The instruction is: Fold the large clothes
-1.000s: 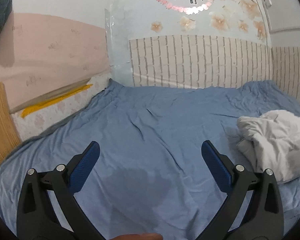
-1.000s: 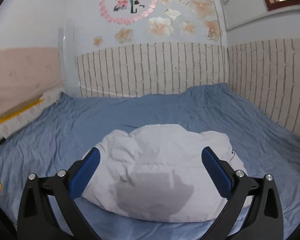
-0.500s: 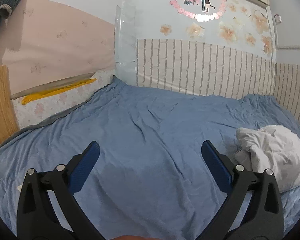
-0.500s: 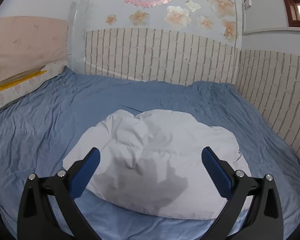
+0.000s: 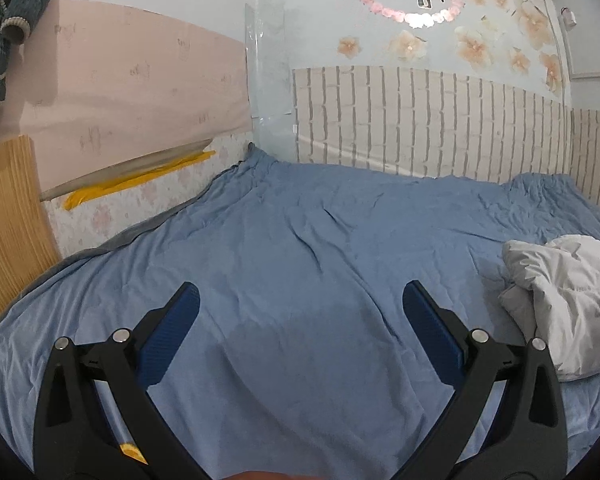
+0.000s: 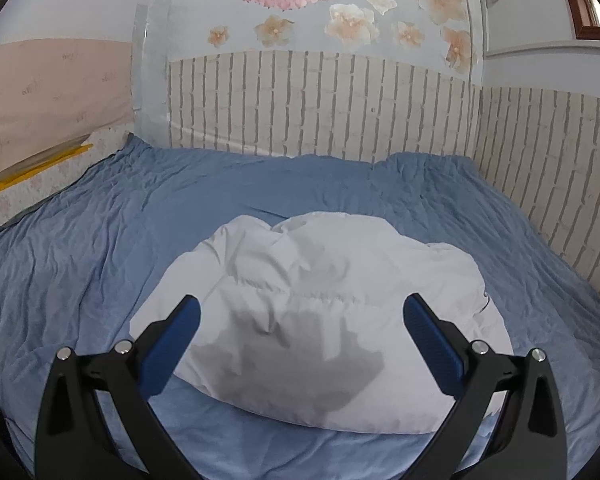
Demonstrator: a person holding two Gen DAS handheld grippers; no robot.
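A white padded jacket (image 6: 324, 312) lies bunched on the blue bed sheet (image 6: 100, 248), toward the right side of the bed. The right tool (image 6: 300, 316) hangs over it, jaws spread wide, gripping nothing. The left tool (image 5: 300, 304) hangs over bare sheet, also spread wide and empty, with the jacket off to its right. No readable writing shows on anything.

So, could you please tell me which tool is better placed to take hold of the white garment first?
Right. The right tool hangs open directly over the white garment; the left tool faces bare blue sheet.
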